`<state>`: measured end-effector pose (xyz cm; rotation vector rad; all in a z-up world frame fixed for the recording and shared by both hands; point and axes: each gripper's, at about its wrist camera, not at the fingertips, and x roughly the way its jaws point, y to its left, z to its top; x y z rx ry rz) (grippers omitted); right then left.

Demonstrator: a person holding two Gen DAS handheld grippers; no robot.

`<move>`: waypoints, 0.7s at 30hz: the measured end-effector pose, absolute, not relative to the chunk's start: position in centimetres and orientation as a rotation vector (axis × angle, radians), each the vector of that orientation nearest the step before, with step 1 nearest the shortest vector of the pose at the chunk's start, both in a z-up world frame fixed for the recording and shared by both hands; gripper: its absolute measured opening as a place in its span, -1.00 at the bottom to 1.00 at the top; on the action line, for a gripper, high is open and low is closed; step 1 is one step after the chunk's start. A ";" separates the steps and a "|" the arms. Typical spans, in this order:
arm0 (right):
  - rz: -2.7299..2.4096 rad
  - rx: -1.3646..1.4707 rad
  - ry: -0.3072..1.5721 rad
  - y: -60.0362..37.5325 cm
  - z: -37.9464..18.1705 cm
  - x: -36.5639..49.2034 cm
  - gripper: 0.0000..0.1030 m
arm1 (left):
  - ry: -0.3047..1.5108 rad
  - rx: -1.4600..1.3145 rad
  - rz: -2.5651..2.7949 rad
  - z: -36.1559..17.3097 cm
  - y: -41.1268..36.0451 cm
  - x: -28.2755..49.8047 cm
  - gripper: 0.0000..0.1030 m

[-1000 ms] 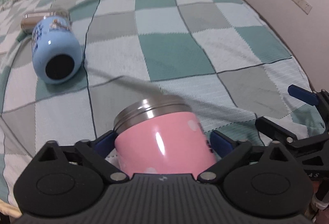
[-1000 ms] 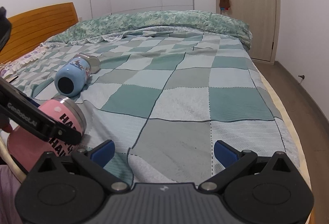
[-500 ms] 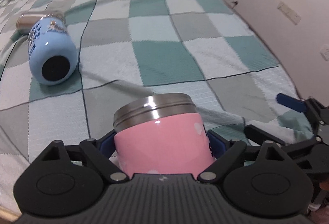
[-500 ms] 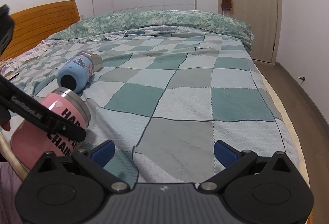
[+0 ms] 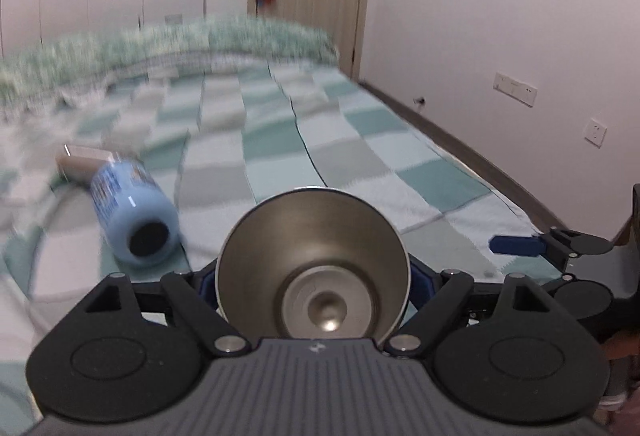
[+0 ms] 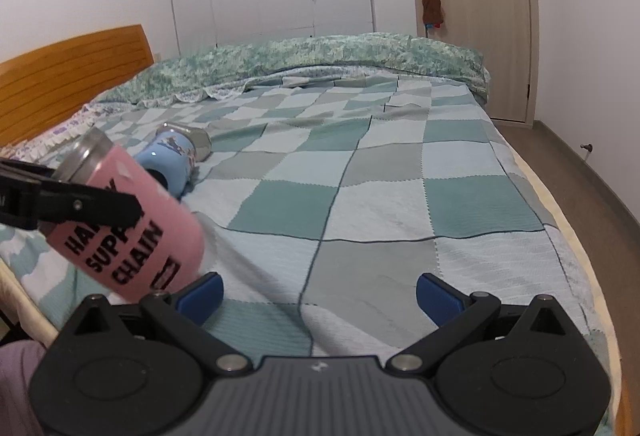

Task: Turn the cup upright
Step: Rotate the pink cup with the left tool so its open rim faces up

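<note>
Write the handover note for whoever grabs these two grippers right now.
Left gripper: shut on the pink cup, held above the checkered blanket, tilted, steel rim up and to the left in the right wrist view.
Right gripper: open, holding nothing.
Blue cup: on its side on the blanket.
Done: pink cup picked up.
Left: finish turning it upright, set it down; blue cup not yet flipped.

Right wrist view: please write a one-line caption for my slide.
Left gripper holds the tilted pink steel-rimmed cup above the checkered green blanket; a blue cup lies behind.
</note>
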<state>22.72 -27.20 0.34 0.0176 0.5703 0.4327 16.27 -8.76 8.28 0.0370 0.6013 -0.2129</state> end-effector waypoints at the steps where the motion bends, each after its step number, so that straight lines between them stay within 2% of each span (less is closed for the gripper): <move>1: 0.432 0.023 0.566 -27.0 0.4 22.6 1.00 | 0.577 0.064 -0.197 8.4 -8.9 16.1 0.67; 6: 0.429 0.050 0.546 -25.9 0.5 22.1 1.00 | 0.545 0.133 -0.152 8.0 -8.7 16.3 0.67; 15: 0.422 0.042 0.543 -23.9 -0.1 21.7 1.00 | 0.511 0.169 -0.094 3.9 -6.8 16.2 0.67; 21: 0.420 0.032 0.545 -23.3 -0.4 21.5 1.00 | 0.408 0.152 -0.084 2.6 -6.3 14.2 0.67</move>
